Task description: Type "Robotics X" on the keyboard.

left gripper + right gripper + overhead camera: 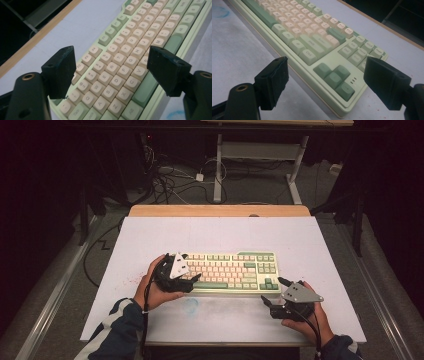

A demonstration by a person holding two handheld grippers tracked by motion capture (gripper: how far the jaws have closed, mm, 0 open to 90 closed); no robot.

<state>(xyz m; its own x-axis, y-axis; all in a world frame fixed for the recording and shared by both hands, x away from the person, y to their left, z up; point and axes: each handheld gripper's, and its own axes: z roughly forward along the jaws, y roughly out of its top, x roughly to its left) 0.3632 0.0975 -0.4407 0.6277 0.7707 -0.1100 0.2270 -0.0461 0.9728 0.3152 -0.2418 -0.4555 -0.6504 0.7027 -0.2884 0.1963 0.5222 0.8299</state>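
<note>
1. Your keyboard (232, 271) lies flat on the white table (150, 235), roughly at the middle of it and a little toward your side, with its long edge running left to right in the high view.

2. Your left gripper (192, 282) sits over the keyboard's left end, and your left hand (155, 287) wraps around its body. In the left gripper view its jaws stand spread wide, with nothing between them but the letter keys (117, 72) below (Q, W, E and the rows under them can be read).

3. From that same view the green space bar (150, 85) runs under the jaw on the right side of the picture. Whether either jaw touches the keycaps cannot be told.

4. Your right gripper (272, 292) is held just off the keyboard's front right corner, above the bare table, with your right hand (307, 317) behind it.

5. In the right gripper view its jaws are also spread apart and hold nothing. Between them lie the green arrow keys (335, 77) and the pale green corner of the case (three small indicator marks sit just beside the arrows).

6. A faint blue smudge (191, 306) marks the table in front of the keyboard, between your two hands.

7. Beyond the far edge, a wooden strip (220, 210) borders the table.
</note>
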